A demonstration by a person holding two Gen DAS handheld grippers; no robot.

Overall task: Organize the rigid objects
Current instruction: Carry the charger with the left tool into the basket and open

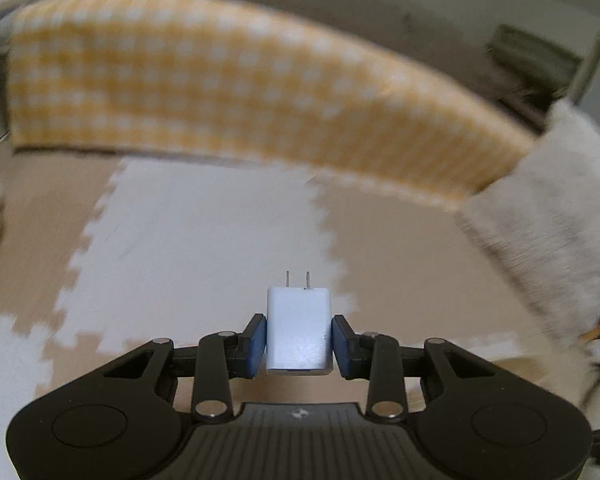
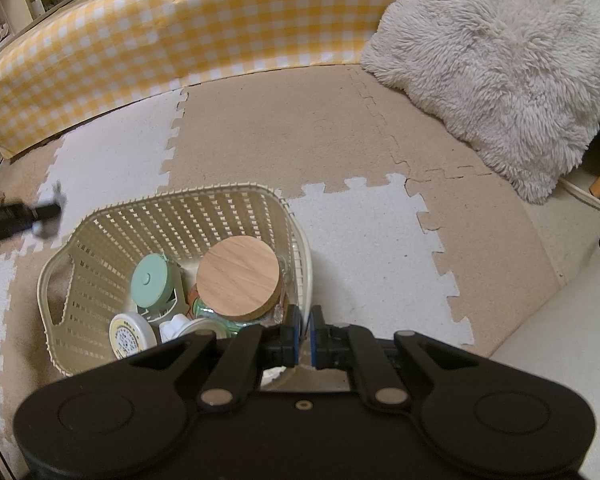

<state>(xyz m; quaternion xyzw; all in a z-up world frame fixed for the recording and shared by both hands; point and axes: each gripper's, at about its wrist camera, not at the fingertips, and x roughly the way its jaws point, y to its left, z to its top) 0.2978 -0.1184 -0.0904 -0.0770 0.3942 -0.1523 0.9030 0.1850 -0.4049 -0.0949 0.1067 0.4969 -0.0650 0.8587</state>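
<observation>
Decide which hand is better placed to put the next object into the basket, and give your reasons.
Left. The left gripper is already shut on the white charger. The right gripper appears to pinch the basket rim, steadying it, so it carries nothing to drop in.

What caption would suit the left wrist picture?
Left gripper clamps a white plug adapter, prongs forward, above the foam mat.

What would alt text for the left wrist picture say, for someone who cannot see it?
Black tongs with blue pads grip a white plug-in charger, its two metal prongs pointing away from the camera. Below lies a floor of white and tan puzzle mats, blurred, with a yellow checked barrier across the back.
</observation>
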